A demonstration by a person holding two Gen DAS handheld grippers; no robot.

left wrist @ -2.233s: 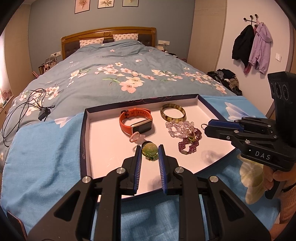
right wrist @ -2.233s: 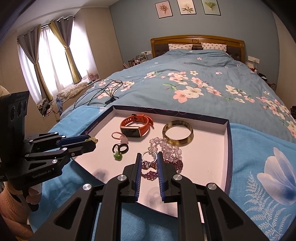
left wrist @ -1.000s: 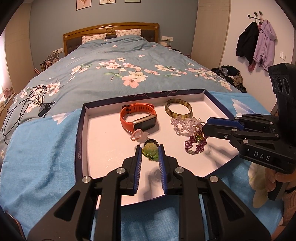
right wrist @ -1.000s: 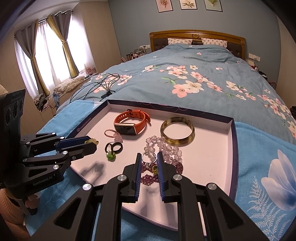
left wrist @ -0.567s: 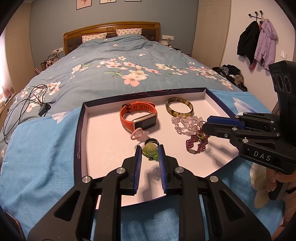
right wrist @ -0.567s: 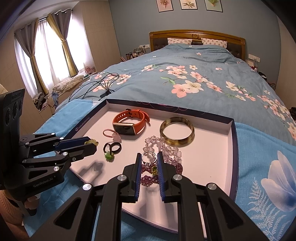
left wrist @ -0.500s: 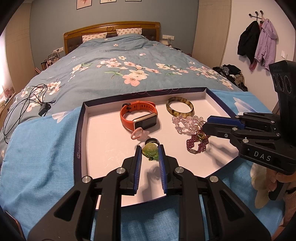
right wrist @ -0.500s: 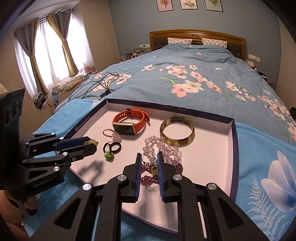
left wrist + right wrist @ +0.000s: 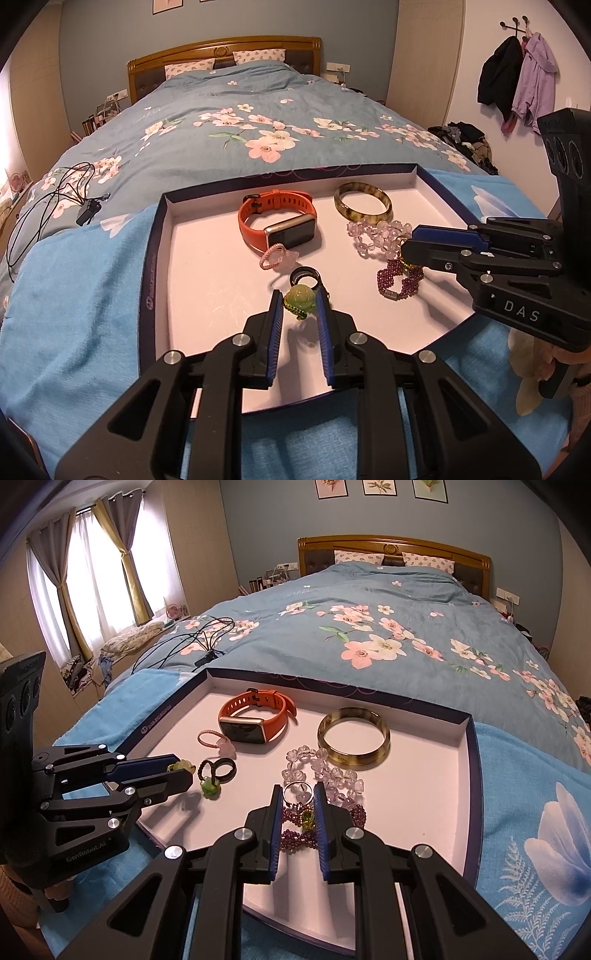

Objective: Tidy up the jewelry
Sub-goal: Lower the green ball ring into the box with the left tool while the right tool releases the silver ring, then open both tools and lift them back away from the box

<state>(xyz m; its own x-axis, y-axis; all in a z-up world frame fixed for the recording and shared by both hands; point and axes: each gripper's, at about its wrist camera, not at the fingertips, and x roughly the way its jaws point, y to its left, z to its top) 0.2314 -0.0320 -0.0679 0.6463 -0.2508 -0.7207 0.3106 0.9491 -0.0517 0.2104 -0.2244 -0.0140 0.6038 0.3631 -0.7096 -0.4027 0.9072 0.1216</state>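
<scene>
While left gripper (image 9: pixel 299 306) jaws pinch a green turtle charm (image 9: pixel 300 298), right gripper (image 9: pixel 298 805) jaws clasp a silver ring (image 9: pixel 297 791).

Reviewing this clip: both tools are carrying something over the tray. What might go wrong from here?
1. The left tool pinches the rounded pale green bead only at its tips, so the bead may pop out.
2. The right tool holds a thin silver ring at its tips above the purple beaded bracelet. If dropped, the ring could land in the beads and be hard to pick out.
</scene>
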